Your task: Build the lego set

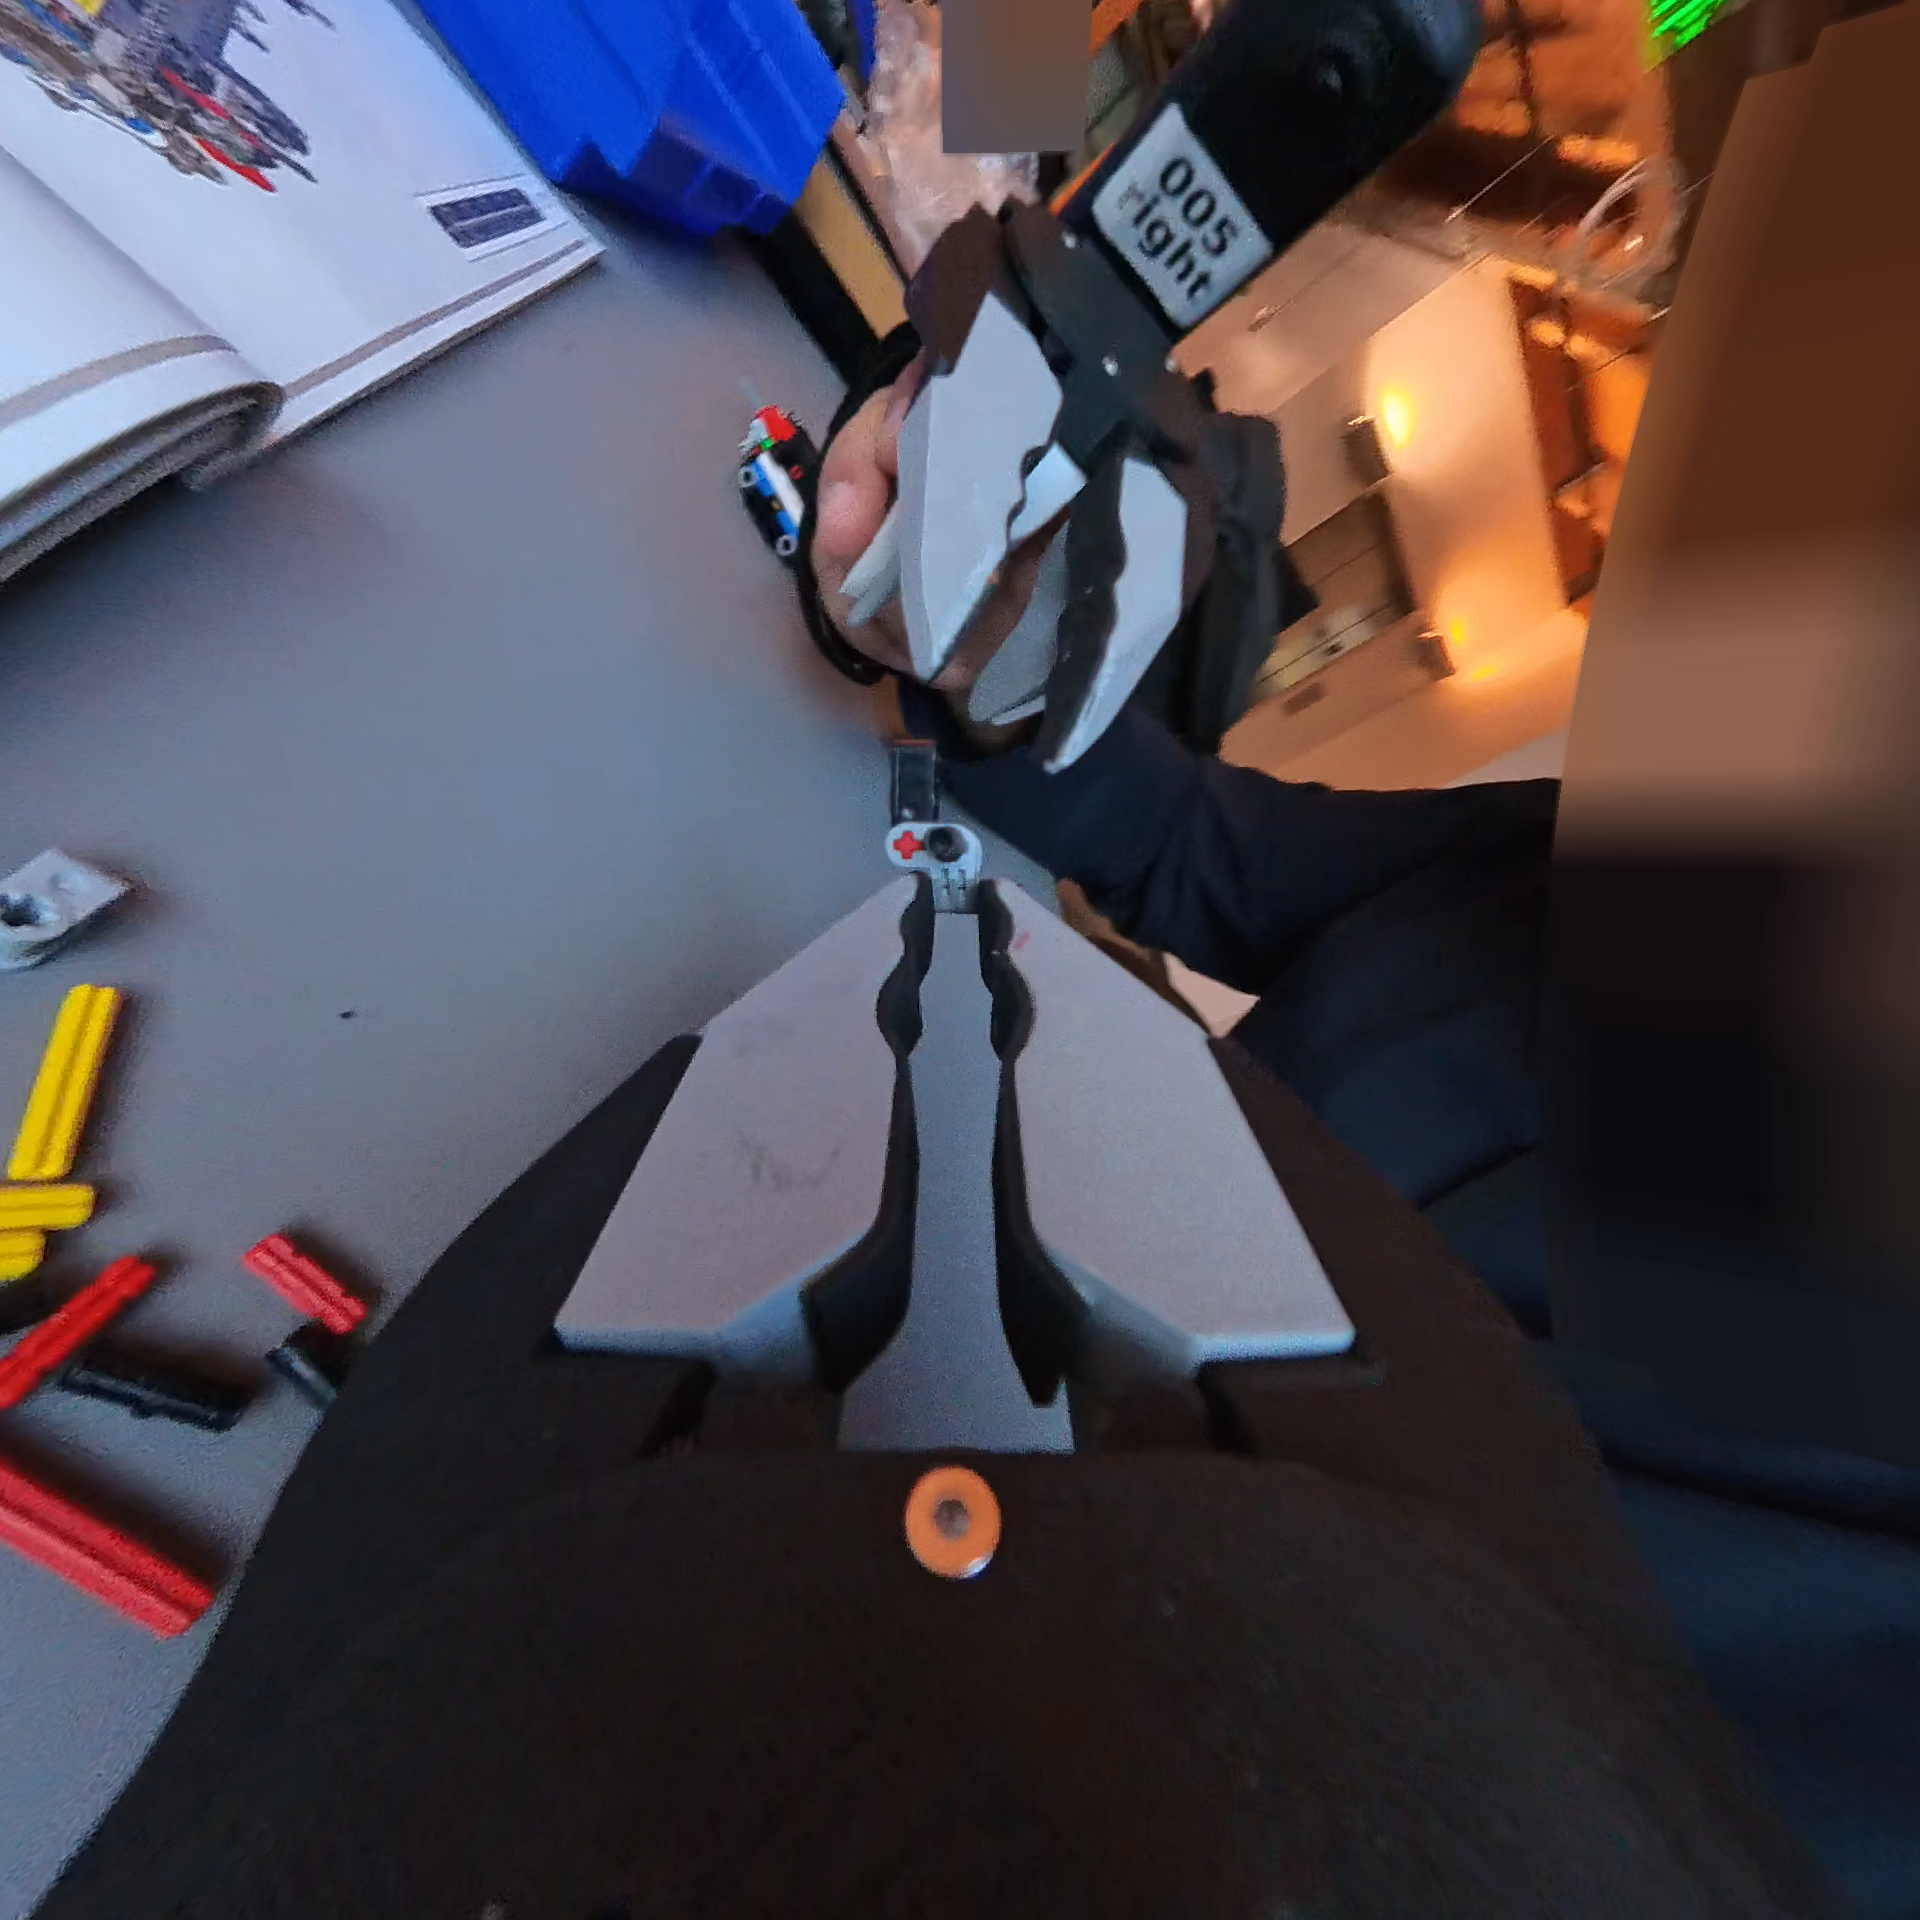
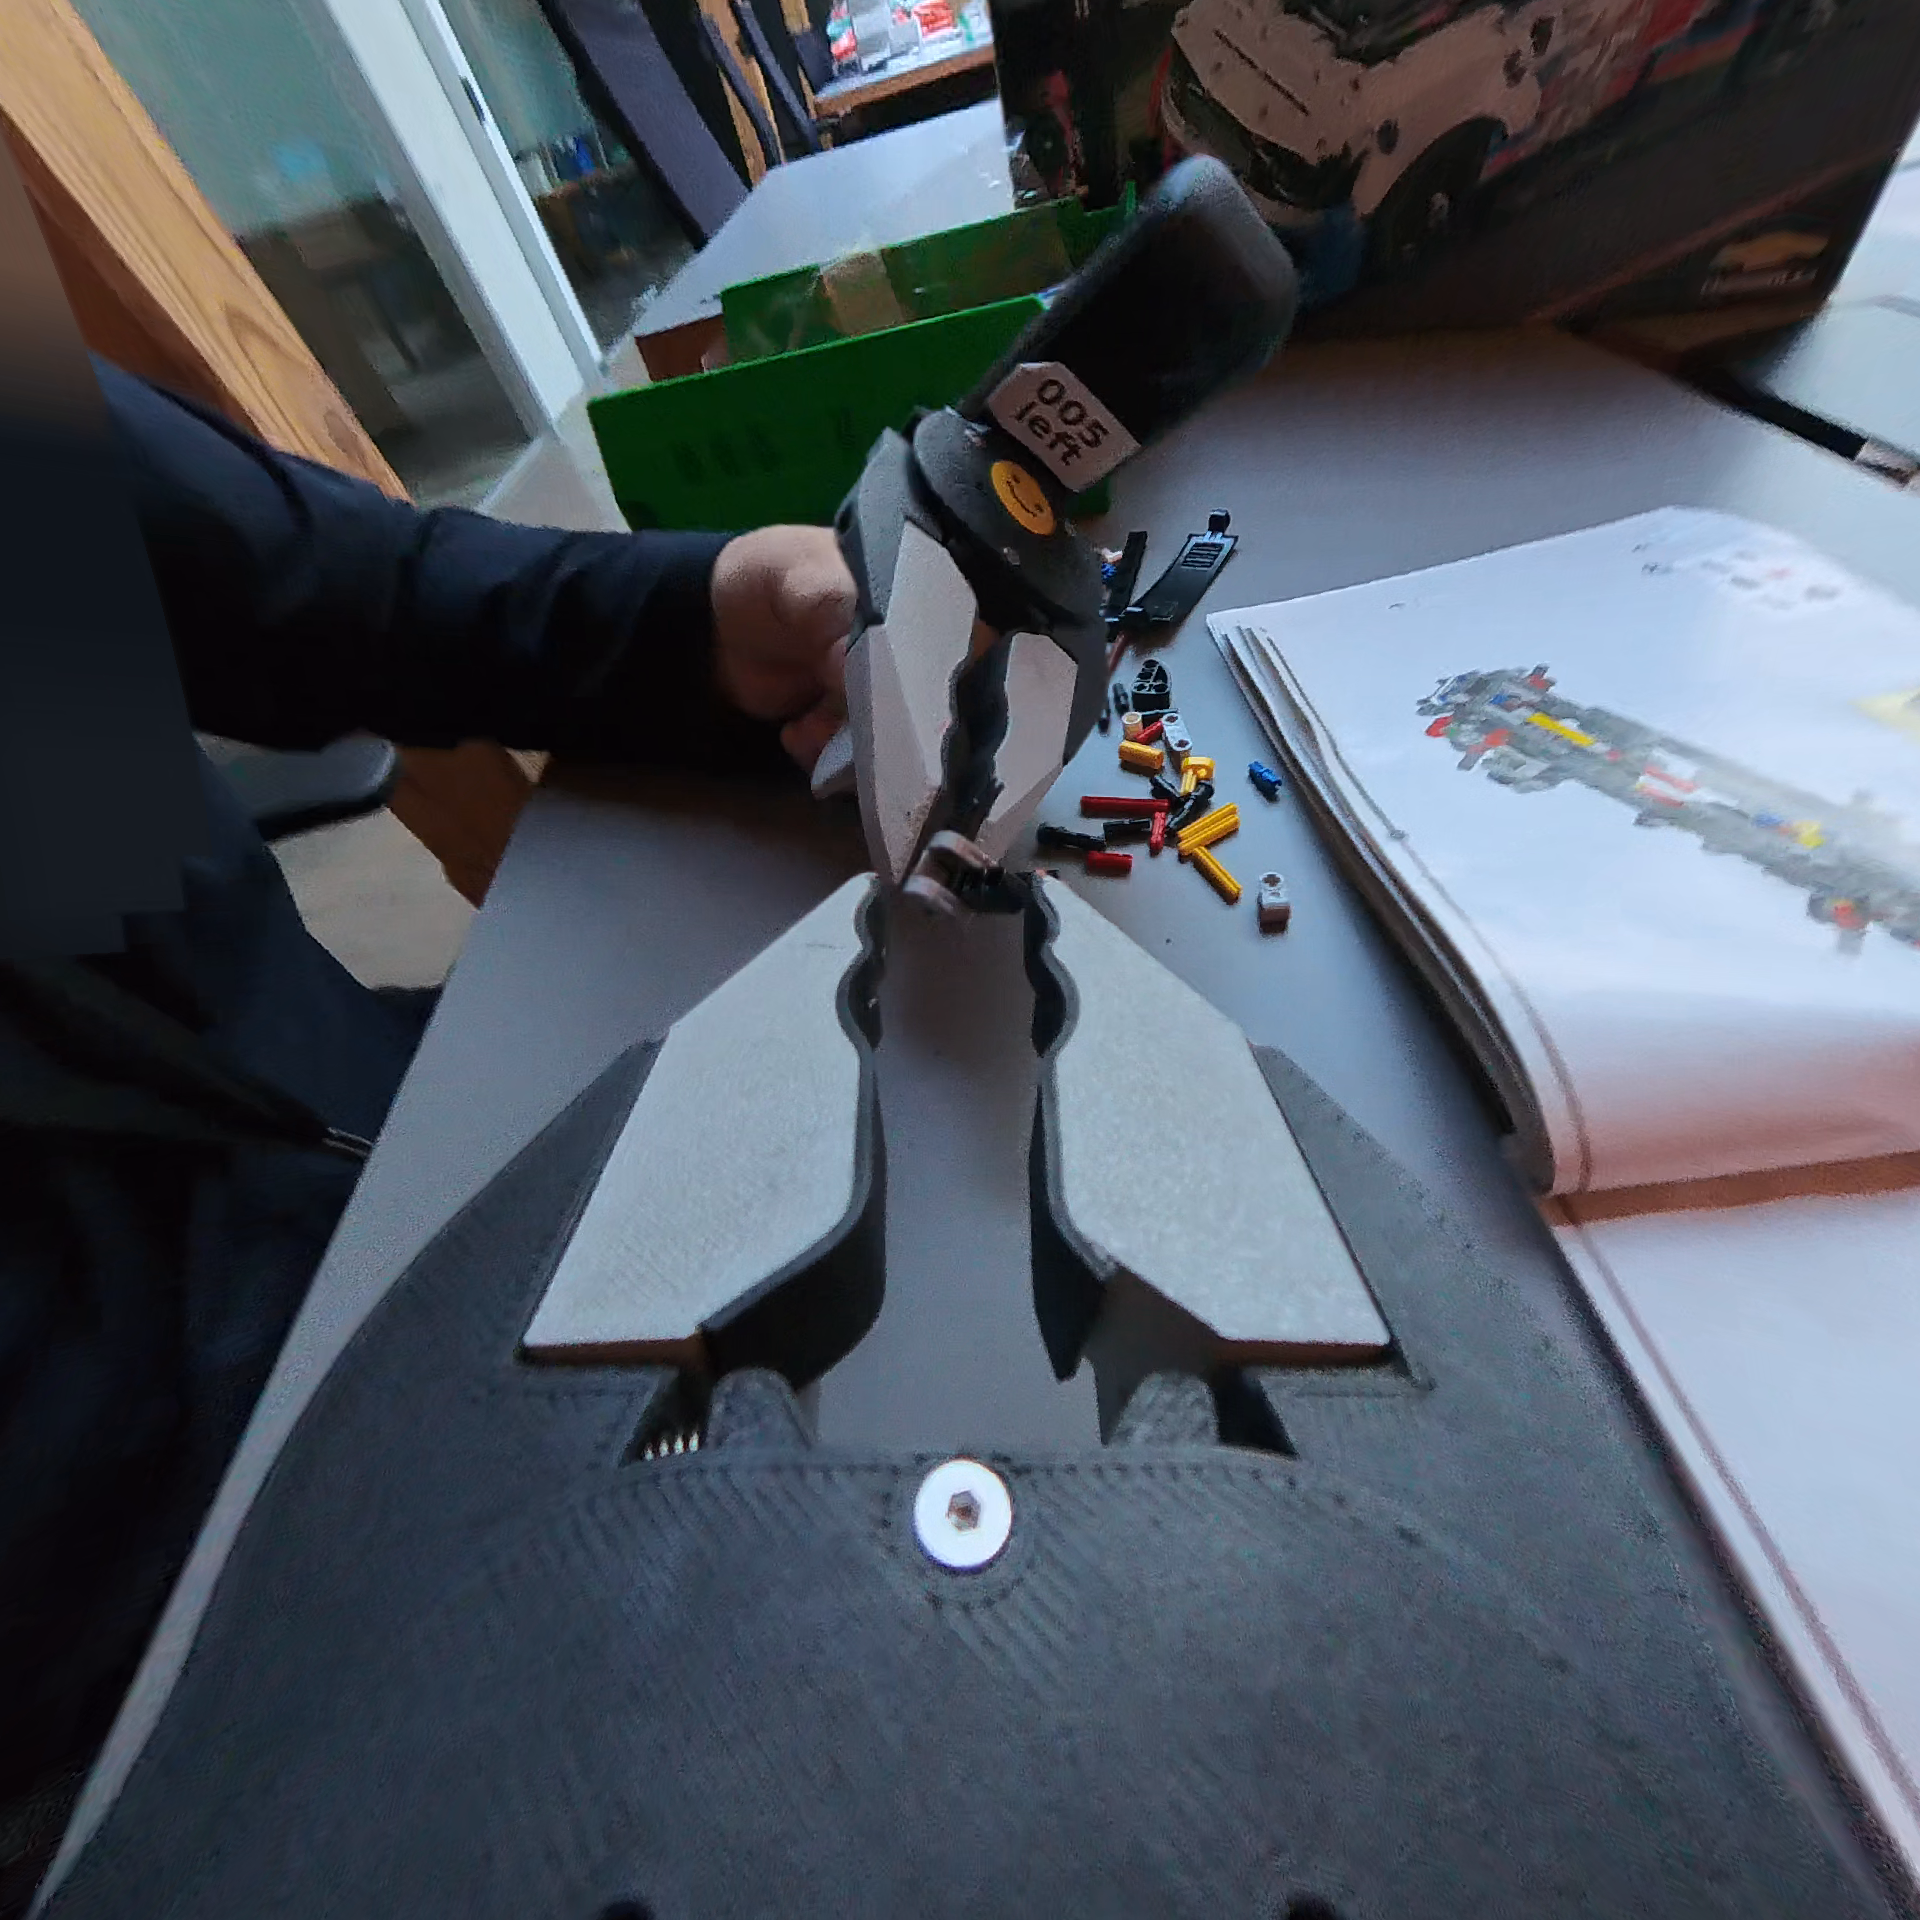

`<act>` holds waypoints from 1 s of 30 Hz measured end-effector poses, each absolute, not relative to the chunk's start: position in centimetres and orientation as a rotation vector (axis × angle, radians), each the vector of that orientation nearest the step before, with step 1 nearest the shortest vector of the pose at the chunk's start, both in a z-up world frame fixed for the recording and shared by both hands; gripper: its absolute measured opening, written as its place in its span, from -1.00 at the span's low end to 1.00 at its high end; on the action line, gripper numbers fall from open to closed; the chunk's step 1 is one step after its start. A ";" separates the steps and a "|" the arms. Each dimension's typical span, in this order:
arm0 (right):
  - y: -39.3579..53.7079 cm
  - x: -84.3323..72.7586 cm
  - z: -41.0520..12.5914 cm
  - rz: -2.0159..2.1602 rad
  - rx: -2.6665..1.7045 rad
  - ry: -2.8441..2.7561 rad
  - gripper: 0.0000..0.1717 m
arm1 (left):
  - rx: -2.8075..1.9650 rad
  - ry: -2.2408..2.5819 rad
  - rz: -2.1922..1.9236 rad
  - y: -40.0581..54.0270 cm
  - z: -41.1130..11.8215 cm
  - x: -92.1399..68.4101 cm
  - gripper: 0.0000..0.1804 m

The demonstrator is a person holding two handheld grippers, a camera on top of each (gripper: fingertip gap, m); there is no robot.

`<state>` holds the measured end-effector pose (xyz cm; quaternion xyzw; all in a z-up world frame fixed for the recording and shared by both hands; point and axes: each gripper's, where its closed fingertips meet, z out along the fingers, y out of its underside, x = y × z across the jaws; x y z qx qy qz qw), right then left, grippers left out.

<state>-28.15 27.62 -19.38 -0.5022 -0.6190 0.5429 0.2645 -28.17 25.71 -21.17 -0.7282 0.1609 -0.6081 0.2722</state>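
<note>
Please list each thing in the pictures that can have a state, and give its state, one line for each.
Left gripper: shut on a small grey connector piece, lifted above the table.
Right gripper: open, fingertips beside the black pin on that piece.
Instruction booklet: lying open.
Loose bricks: scattered on the grey table.

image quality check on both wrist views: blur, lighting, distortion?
Left wrist view: right gripper motion-blurred, warm orange glow behind it, loose bricks soft. Right wrist view: sharper, cool daylight, manual smeared at the edge, fisheye bends the table.
</note>
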 end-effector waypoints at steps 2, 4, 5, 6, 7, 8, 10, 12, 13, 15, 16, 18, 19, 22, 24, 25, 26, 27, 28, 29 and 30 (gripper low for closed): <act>27.5 -28.0 -19.2 1.429 -1.315 -1.688 -0.73 | -1.922 0.434 -1.706 25.4 -20.6 -28.0 -0.93; 27.2 -28.1 -19.1 1.440 -1.292 -1.686 -0.71 | -1.888 0.452 -1.763 24.9 -20.1 -27.5 -0.93; 26.9 -28.1 -19.1 1.452 -1.284 -1.694 -0.70 | -1.871 0.462 -1.792 24.7 -19.8 -27.3 -0.93; 26.7 -28.0 -19.2 1.455 -1.277 -1.711 -0.69 | -1.858 0.470 -1.813 24.5 -19.6 -27.1 -0.94; 26.4 -28.1 -19.3 1.449 -1.265 -1.723 -0.69 | -1.851 0.479 -1.827 24.3 -19.4 -27.0 -0.94; 26.2 -28.0 -19.2 1.440 -1.243 -1.731 -0.69 | -1.849 0.487 -1.834 24.2 -19.4 -26.8 -0.93; 25.7 -27.9 -19.1 1.415 -1.196 -1.751 -0.70 | -1.840 0.494 -1.850 24.0 -19.2 -26.7 -0.93; 25.4 -27.8 -18.8 1.394 -1.161 -1.761 -0.71 | -1.850 0.494 -1.846 24.0 -19.4 -26.7 -0.94; 25.5 -27.8 -18.7 1.388 -1.158 -1.754 -0.72 | -1.859 0.496 -1.840 24.0 -19.5 -26.7 -0.93; 25.8 -27.7 -18.6 1.391 -1.160 -1.745 -0.77 | -1.893 0.508 -1.821 23.9 -20.0 -26.7 -0.94; 25.9 -27.6 -18.6 1.384 -1.164 -1.743 -0.81 | -1.905 0.522 -1.819 23.7 -20.2 -26.6 -0.93; 26.1 -27.5 -18.9 1.345 -1.157 -1.765 -0.83 | -1.929 0.552 -1.833 23.2 -20.4 -26.4 -0.94; 25.9 -27.4 -19.1 1.318 -1.147 -1.794 -0.84 | -1.956 0.560 -1.828 23.1 -20.8 -26.3 -0.93; 24.7 -27.1 -20.5 1.212 -1.104 -1.920 -0.89 | -2.023 0.585 -1.828 22.6 -21.8 -25.9 -0.93; 24.2 -27.1 -21.5 1.123 -1.082 -1.979 -0.88 | -2.062 0.606 -1.829 22.3 -22.4 -25.7 -0.93; 23.9 -27.1 -21.9 1.100 -1.068 -2.001 -0.87 | -2.078 0.621 -1.832 22.0 -22.7 -25.6 -0.93; 23.6 -27.1 -22.3 1.087 -1.059 -2.023 -0.87 | -2.087 0.637 -1.837 21.8 -22.8 -25.5 -0.93; 23.3 -27.1 -22.7 1.077 -1.058 -2.051 -0.88 | -2.102 0.653 -1.832 21.6 -23.0 -25.4 -0.93; 23.1 -27.0 -23.0 1.072 -1.057 -2.072 -0.89 | -2.120 0.672 -1.815 21.4 -23.3 -25.3 -0.93; 22.9 -26.9 -23.3 1.068 -1.054 -2.088 -0.89 | -2.130 0.686 -1.804 21.3 -23.5 -25.2 -0.93; 22.8 -26.9 -23.4 1.071 -1.050 -2.095 -0.89 | -2.131 0.690 -1.802 21.2 -23.5 -25.2 -0.93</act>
